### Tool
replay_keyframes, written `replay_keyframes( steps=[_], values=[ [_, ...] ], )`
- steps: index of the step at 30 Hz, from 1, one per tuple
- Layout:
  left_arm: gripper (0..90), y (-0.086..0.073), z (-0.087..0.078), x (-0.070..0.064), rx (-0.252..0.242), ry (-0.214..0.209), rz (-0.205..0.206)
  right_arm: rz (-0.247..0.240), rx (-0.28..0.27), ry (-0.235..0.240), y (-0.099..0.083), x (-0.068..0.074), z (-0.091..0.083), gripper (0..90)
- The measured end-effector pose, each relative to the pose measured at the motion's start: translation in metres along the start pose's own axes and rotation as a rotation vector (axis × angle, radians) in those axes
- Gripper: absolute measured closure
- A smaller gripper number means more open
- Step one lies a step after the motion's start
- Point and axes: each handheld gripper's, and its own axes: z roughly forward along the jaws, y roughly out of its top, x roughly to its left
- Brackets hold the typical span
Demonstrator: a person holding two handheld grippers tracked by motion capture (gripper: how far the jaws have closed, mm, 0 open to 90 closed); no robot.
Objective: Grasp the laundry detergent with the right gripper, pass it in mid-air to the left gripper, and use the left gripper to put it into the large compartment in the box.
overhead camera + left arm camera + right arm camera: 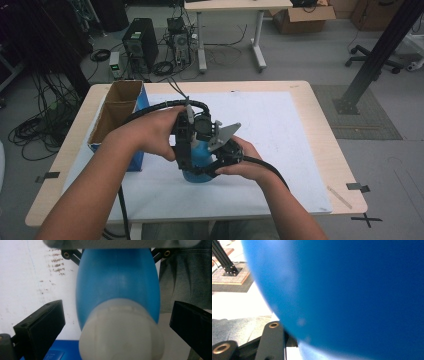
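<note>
A blue bottle (199, 161) with a white cap (121, 335) stands on the white mat (280, 130) near the table's middle. My left gripper (191, 146) points down over it, held from above. In the left gripper view its black jaws stand open on either side of the cap (120, 325), with a gap on both sides. My right gripper (216, 165) comes in low from the right and appears shut on the bottle's (117, 282) lower body. Its black link arms (66, 254) flank the bottle there. The bottle's blue wall (349, 290) sits right against the right gripper camera.
An open cardboard box (117, 112) with blue sides stands at the table's left, close to my left forearm. The wooden table edge (320, 120) borders the mat. Beyond the table are computer towers (141, 44), cables, a desk and a black frame post (380, 50).
</note>
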Motion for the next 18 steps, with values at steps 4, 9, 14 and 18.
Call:
replay_keyframes(
  steps=[4, 9, 14, 18],
  values=[
    [0.4, 0.0017, 0.0021, -0.0008, -0.005, 0.000, -0.003, 0.002, -0.006, 0.003, 0.0018, 0.0011, 0.0012, 45.3],
    [0.6, 0.0028, 0.0028, -0.0015, -0.008, 0.000, -0.008, -0.010, -0.007, 0.004, 0.0027, 0.0018, 0.0016, 45.2],
    [1.5, 0.0042, 0.0027, -0.0023, -0.009, -0.002, -0.006, -0.008, -0.007, 0.008, 0.0025, 0.0020, 0.0019, 45.2],
    [3.4, 0.0052, 0.0026, -0.0024, -0.010, 0.001, -0.007, -0.015, -0.006, 0.000, 0.0029, 0.0014, 0.0024, 45.2]
  ],
)
